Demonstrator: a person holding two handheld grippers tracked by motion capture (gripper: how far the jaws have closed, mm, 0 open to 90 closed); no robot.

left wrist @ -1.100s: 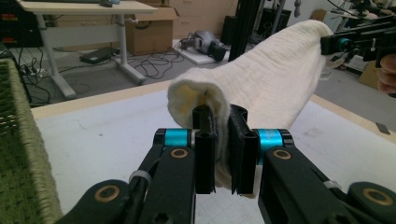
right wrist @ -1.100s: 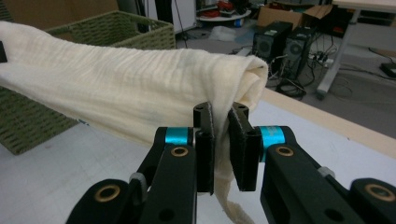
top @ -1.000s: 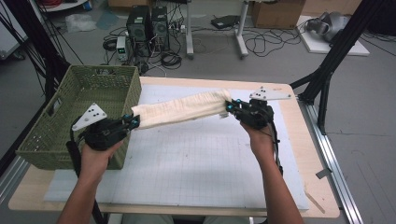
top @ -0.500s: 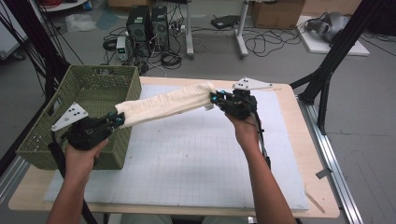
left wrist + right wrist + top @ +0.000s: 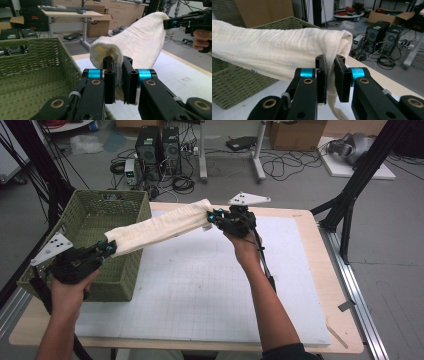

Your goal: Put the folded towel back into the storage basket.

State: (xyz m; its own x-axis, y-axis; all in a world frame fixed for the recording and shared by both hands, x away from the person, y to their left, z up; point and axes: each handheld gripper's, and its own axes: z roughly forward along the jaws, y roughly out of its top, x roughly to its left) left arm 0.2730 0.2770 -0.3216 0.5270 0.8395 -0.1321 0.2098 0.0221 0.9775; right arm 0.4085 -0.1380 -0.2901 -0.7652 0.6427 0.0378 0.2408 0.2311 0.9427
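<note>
A rolled cream towel (image 5: 160,226) is held stretched above the surface (image 5: 210,285) and green woven basket (image 5: 100,220), clamped at its ends by the left gripper (image 5: 106,249) and right gripper (image 5: 215,216).

A grey floor (image 5: 310,180) is stretching behind the wooden table (image 5: 320,240), which is carrying a white gridded mat (image 5: 200,290). Two black computer towers (image 5: 159,145) are standing on the floor beyond the table's far edge, with a small box (image 5: 131,169) beside them and loose cables (image 5: 280,167) lying around. White desk legs (image 5: 260,150) are rising further back, next to a cardboard box (image 5: 295,134). Black frame struts (image 5: 360,175) are slanting down at the right, and an aluminium rail (image 5: 357,290) is running along the table's right side. In the left gripper view, a desk (image 5: 72,12) and wooden cabinets (image 5: 122,10) are lining the back of the room.
</note>
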